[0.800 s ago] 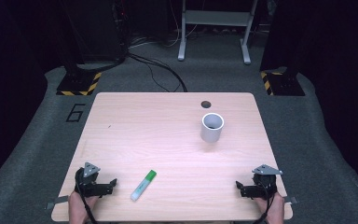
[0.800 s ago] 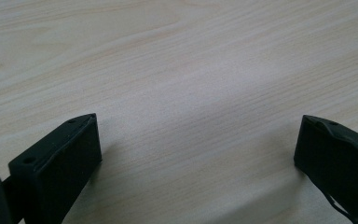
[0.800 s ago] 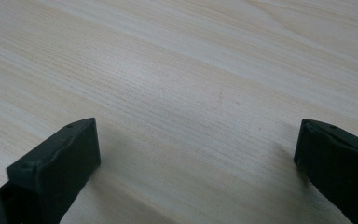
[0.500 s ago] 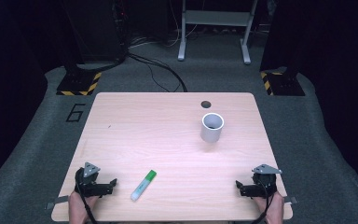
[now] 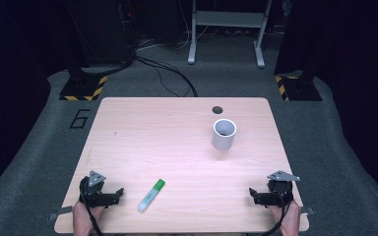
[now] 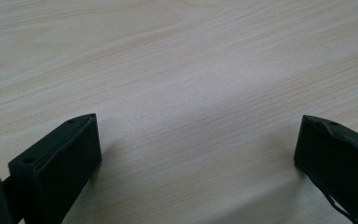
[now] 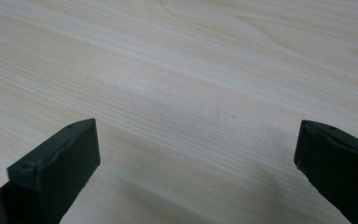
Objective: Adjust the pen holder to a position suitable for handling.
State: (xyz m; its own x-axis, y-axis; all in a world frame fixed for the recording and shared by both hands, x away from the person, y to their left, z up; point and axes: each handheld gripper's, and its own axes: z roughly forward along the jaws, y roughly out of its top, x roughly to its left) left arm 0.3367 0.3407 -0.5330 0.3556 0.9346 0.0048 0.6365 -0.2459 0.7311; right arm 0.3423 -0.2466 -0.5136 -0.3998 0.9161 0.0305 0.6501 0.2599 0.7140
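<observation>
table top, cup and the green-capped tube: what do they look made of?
Table top: pale wood or wood-look laminate, matte; grain lines run across it in both gripper views.
Cup: probably plastic, light grey, matte, plain wall, no glare.
Tube: likely plastic, white body with green cap; too small to tell more.

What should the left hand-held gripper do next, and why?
Probably slide the left hand-held gripper toward the green-capped marker. The marker lies flat on the table just beside it, untouched, and the jaws stand wide open with only bare wood between them. The white cup stands upright farther off, nearer the right hand-held gripper, which is also open and holds nothing.
</observation>
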